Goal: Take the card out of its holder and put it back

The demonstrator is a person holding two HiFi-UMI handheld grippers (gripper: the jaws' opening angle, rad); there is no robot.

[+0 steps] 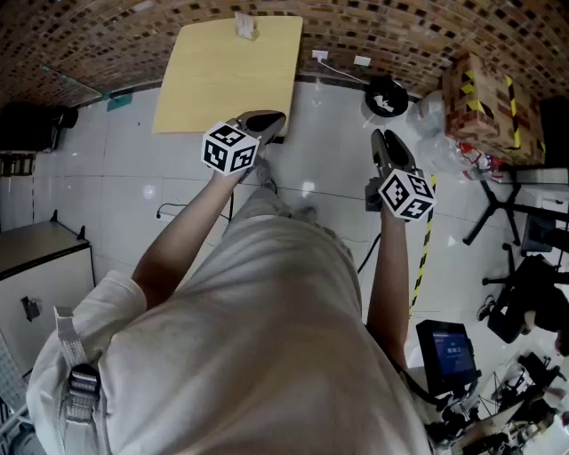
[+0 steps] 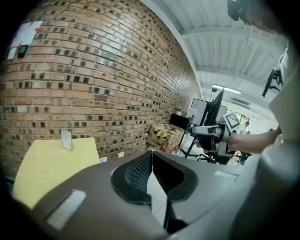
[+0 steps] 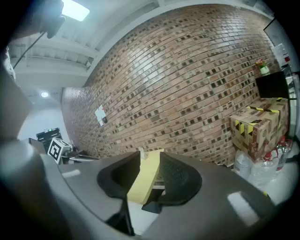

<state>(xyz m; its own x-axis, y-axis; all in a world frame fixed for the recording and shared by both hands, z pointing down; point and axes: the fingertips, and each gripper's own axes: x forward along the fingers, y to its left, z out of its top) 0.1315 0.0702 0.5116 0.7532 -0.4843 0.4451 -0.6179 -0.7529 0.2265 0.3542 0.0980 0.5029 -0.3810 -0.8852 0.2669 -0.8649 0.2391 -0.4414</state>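
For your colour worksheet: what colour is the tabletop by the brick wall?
Pale yellow tabletop, clearest in the head view.

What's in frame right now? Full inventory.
table: one, pale yellow, against the wall
card holder: one, clear, far edge of the table
card: one, white, upright in the holder
brick wall: one, brown, behind the table
sockets: two, white, low on the wall
cardboard box: one, brown with yellow-black tape, on the floor at right
round object: one, black, on the floor by the wall; kind unclear
cabinet: one, white, at left
screen: one, dark, lower right
left claw: one, grey, shut and empty, at the table's near edge
right claw: one, grey, open and empty, over the floor right of the table
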